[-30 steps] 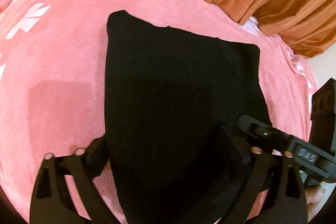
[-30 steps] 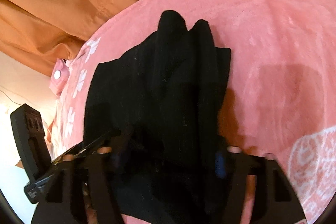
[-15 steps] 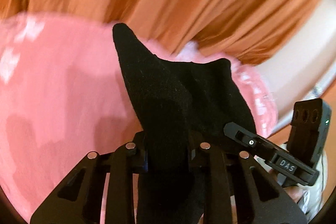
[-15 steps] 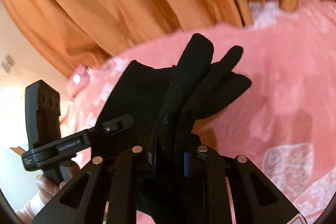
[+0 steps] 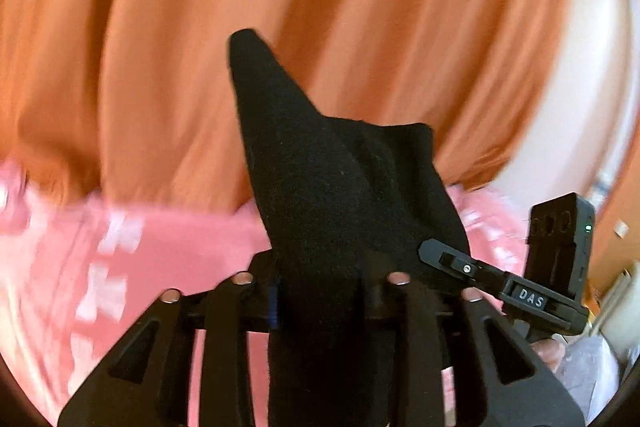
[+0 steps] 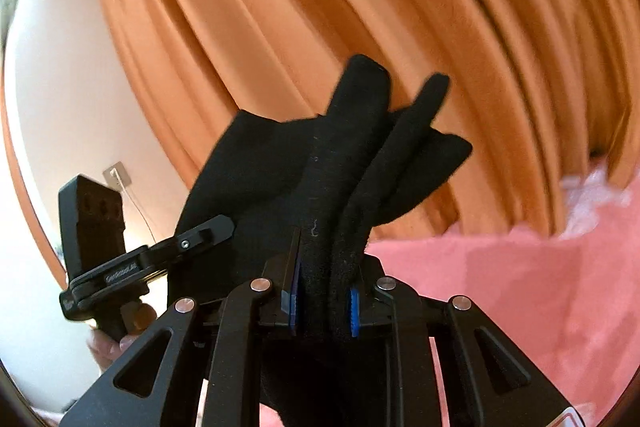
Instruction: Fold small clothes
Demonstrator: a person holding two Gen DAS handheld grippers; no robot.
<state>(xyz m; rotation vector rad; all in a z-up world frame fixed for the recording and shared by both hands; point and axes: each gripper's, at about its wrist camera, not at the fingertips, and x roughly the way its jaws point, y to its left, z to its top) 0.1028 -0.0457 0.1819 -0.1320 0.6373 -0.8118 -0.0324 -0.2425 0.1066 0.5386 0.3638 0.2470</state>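
while both tongs, left (image 5: 320, 291) and right (image 6: 324, 301), clamp the black cloth (image 5: 340, 195), we see it rising toward upper centre.

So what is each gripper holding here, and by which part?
Both hold one black garment: the left gripper and right gripper each clamp a bunched edge of it.

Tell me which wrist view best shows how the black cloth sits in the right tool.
The right wrist view: the black cloth is bunched in folds between the right tool's blue pads, sharp and close. The left wrist view shows only that tool's outside against the cloth, with motion blur.
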